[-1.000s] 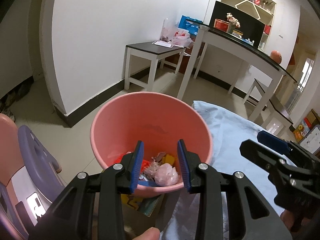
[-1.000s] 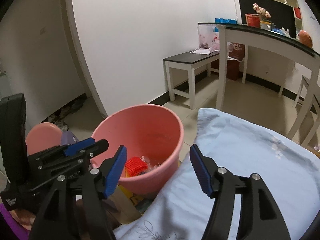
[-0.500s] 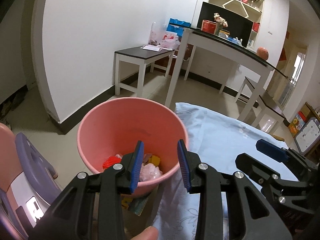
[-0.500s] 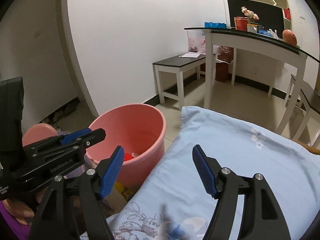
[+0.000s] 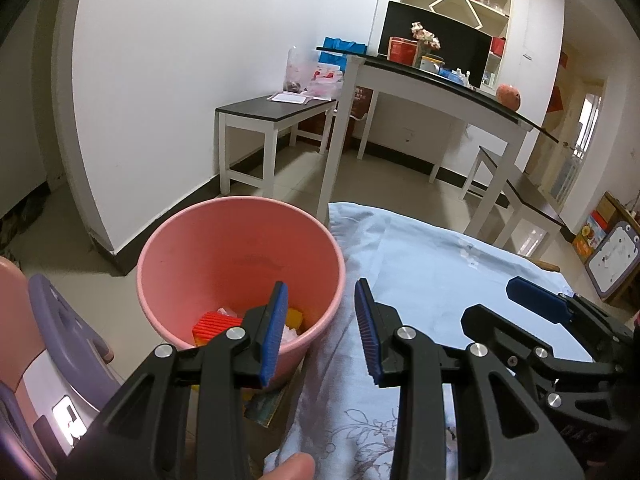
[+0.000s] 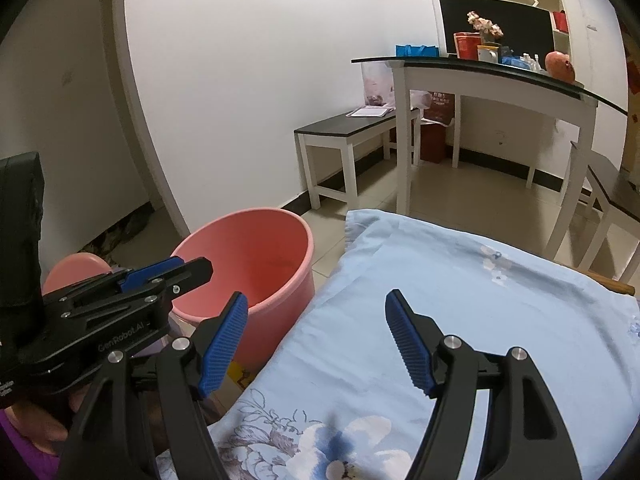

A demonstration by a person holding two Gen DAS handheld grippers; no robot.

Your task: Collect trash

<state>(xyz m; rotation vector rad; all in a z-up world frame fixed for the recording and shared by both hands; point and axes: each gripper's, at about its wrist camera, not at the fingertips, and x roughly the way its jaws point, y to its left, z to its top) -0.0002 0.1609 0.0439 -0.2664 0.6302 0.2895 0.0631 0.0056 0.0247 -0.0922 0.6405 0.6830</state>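
A pink bucket (image 5: 180, 248) stands on the floor beside a light blue cloth-covered surface (image 5: 440, 264). Trash lies in its bottom: a red ridged piece (image 5: 214, 324), a yellow piece and crumpled pale wrappers. My left gripper (image 5: 320, 336) is open and empty, above the bucket's right rim and the cloth's edge. My right gripper (image 6: 316, 344) is open and empty over the cloth (image 6: 460, 320), to the right of the bucket (image 6: 256, 248). Each gripper shows at the edge of the other's view.
A purple and pink child's chair (image 5: 56, 340) stands left of the bucket. A low dark-topped bench (image 5: 276, 112) and a tall white table (image 5: 436, 92) stand by the far wall. A colourful flat item (image 5: 266, 408) lies under the bucket's base.
Both grippers have pulled back and to the right, away from the bucket. The bucket looks smaller and further left in both views; more of the cloth shows.
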